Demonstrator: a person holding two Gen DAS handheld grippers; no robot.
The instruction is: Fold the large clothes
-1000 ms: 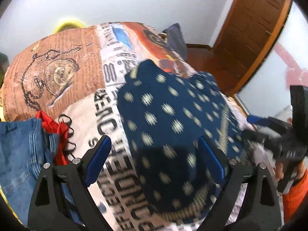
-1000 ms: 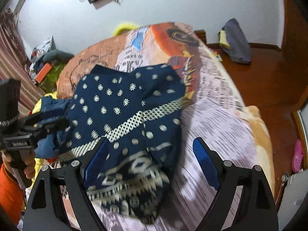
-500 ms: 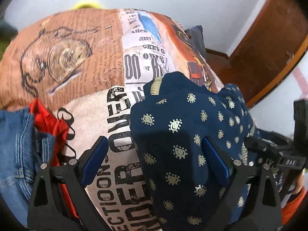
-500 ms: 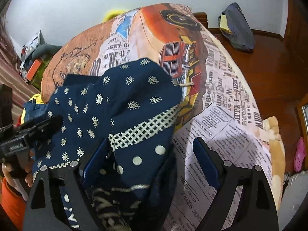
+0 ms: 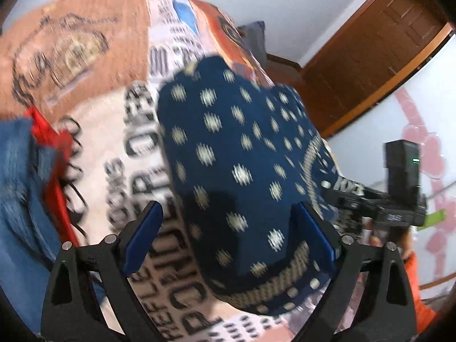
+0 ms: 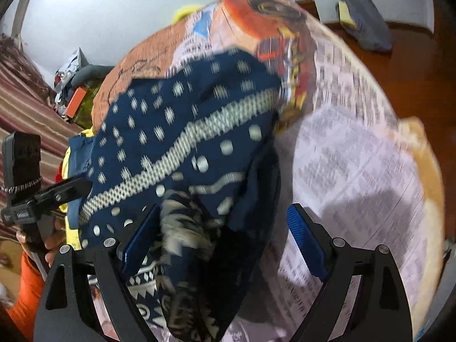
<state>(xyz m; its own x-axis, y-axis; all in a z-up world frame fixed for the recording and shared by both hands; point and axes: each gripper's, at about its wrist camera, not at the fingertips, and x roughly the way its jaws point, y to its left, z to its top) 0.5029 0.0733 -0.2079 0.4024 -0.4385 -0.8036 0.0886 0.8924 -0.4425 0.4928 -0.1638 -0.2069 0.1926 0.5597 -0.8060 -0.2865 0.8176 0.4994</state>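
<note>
Left gripper [image 5: 229, 232]: jaws wide apart, nothing clamped. The navy printed garment [image 5: 236, 154] lies under and between the blue pads [image 5: 142, 235]; the right-hand pad sits over the cloth near its patterned hem band, the left-hand pad over bare bed cover [image 5: 94, 131]. Cannot tell whether either pad touches fabric; the frame is motion-blurred.

Right gripper [image 6: 223, 239]: jaws also spread wide, not closed on anything. A bunched, hanging fold of the garment [image 6: 185, 148] rises between its pads [image 6: 305, 239]; the left-hand pad is just beside or against that fold, the other stands over bare bed cover [image 6: 356, 156] well clear of the cloth.

Garment position: piled roughly in the middle of the bed, spotted portion toward the far end, banded and zigzag-printed hem toward the near edge, where both grippers are. Not flat: rumpled, layers overlapping.

Handling, judged: thin woven cloth, light, fully limp, not fragile. It will sag and drag on the bed cover, and layers may cling and lift together. Best hold is probably at the hem band or a corner, pinching a single edge per gripper, well apart, so the cloth can be stretched flat first.

Beyond: blue denim [image 5: 17, 176] and a red item [image 5: 48, 134] at the left side of the bed.
</note>
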